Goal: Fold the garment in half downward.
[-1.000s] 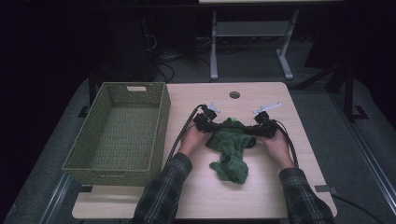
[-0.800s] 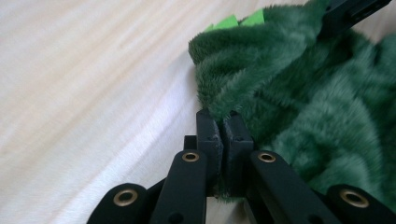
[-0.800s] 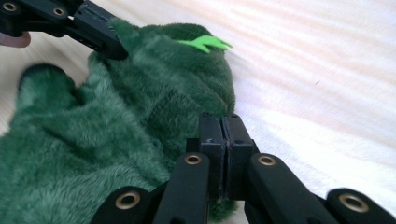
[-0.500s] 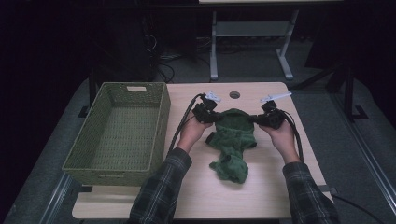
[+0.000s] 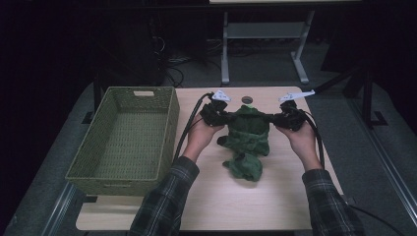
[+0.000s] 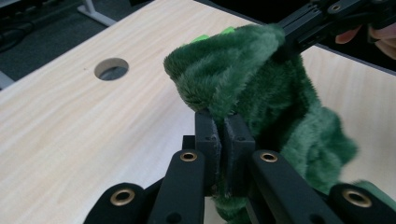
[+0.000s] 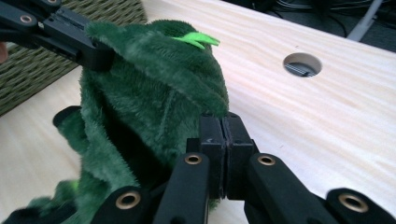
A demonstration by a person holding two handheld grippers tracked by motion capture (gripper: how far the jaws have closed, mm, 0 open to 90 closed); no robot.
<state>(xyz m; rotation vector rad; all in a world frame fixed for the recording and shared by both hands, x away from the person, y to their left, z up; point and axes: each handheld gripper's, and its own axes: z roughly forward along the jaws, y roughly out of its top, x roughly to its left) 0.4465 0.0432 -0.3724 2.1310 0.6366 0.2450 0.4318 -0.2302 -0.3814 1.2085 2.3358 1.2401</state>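
Now both grippers' jaws pinch the green plush garment (image 5: 248, 132) above the table (image 5: 275, 196).

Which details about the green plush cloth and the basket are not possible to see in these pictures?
- Green plush cloth, high view: bunched folds hide its real shape.
- Cloth edge pinched in the left hand-held gripper, left gripper view: covered by the jaws.
- Light green tag, right gripper view: too small to read.
- Wicker basket, right gripper view: cut off by the frame edge.
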